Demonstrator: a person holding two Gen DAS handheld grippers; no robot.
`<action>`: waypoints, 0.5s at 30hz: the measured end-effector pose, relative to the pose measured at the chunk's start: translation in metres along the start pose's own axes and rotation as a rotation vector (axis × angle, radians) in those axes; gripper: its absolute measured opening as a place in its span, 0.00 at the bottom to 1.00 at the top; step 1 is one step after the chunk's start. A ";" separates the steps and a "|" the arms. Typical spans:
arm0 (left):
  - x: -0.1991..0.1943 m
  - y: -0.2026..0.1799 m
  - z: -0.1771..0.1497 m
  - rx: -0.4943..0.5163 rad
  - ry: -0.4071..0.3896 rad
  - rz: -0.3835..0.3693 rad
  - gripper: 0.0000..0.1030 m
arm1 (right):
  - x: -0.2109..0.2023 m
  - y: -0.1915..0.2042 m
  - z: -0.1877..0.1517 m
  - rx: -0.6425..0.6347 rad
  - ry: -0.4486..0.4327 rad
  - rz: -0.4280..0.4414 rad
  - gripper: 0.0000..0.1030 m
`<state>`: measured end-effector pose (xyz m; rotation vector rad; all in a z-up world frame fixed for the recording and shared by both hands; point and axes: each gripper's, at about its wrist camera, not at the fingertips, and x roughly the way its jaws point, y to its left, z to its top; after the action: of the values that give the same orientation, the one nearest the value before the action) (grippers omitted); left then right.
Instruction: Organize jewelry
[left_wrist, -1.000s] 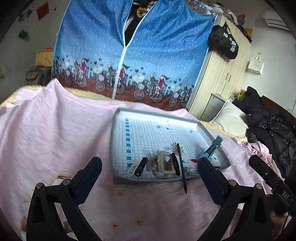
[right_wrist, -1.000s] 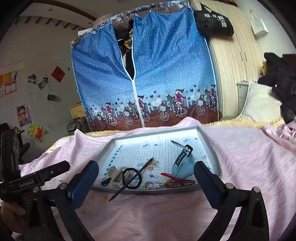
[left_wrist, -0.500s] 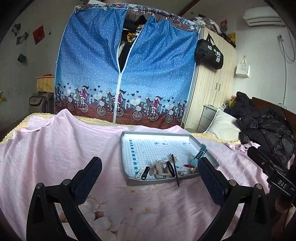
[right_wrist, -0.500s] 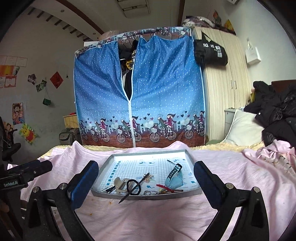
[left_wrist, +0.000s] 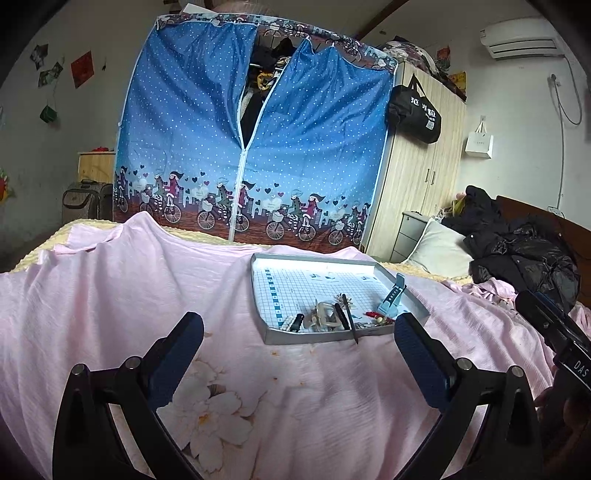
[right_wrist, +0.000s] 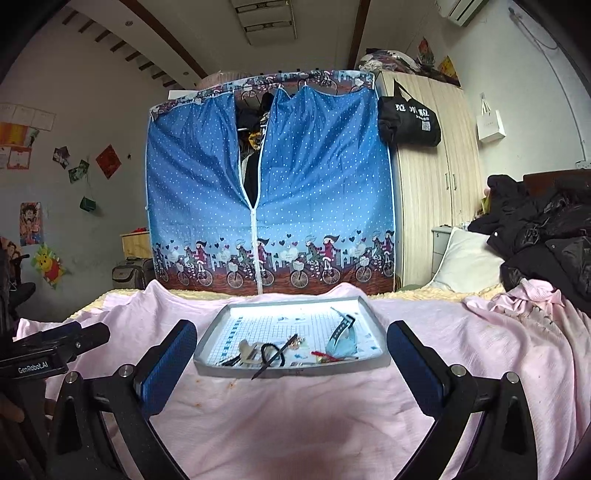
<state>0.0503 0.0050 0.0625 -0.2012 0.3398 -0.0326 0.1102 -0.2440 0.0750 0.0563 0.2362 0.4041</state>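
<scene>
A shallow grey tray (left_wrist: 258, 295) (right_wrist: 288, 372) with a blue grid lining lies on the pink bedsheet. Near its front edge lie small pieces: a black hair stick (left_wrist: 349, 316) (right_wrist: 274, 357) poking over the rim, a black hair tie (right_wrist: 266, 350), a pale clip (left_wrist: 322, 314), a light blue watch strap (left_wrist: 392, 298) (right_wrist: 342, 336) and a red piece (right_wrist: 320, 354). My left gripper (left_wrist: 295, 354) is open and empty, well short of the tray. The right gripper (right_wrist: 290, 354) is open too, empty, framing the tray from a distance.
The pink sheet (left_wrist: 110, 295) covers the whole bed. A blue fabric wardrobe (right_wrist: 266, 184) and a wooden cupboard (right_wrist: 436, 206) stand behind. Black jackets (left_wrist: 524, 251) and a white pillow (right_wrist: 465, 266) lie at the right. The other gripper's body (left_wrist: 554, 332) (right_wrist: 48, 350) shows at each view's edge.
Both grippers have pulled back and tilted up from the tray, which now looks smaller and farther off. The pieces in the tray have not moved.
</scene>
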 end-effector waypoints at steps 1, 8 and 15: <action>-0.002 0.000 -0.003 0.003 0.003 -0.001 0.98 | -0.001 0.003 -0.003 0.002 0.010 0.003 1.00; -0.007 0.002 -0.026 0.053 0.046 -0.012 0.98 | 0.000 0.016 -0.022 0.002 0.087 0.005 1.00; -0.006 0.017 -0.036 0.009 0.062 0.016 0.98 | 0.009 0.022 -0.035 -0.026 0.128 -0.014 1.00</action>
<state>0.0331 0.0150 0.0281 -0.1890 0.4033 -0.0248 0.1013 -0.2204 0.0409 0.0032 0.3573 0.3967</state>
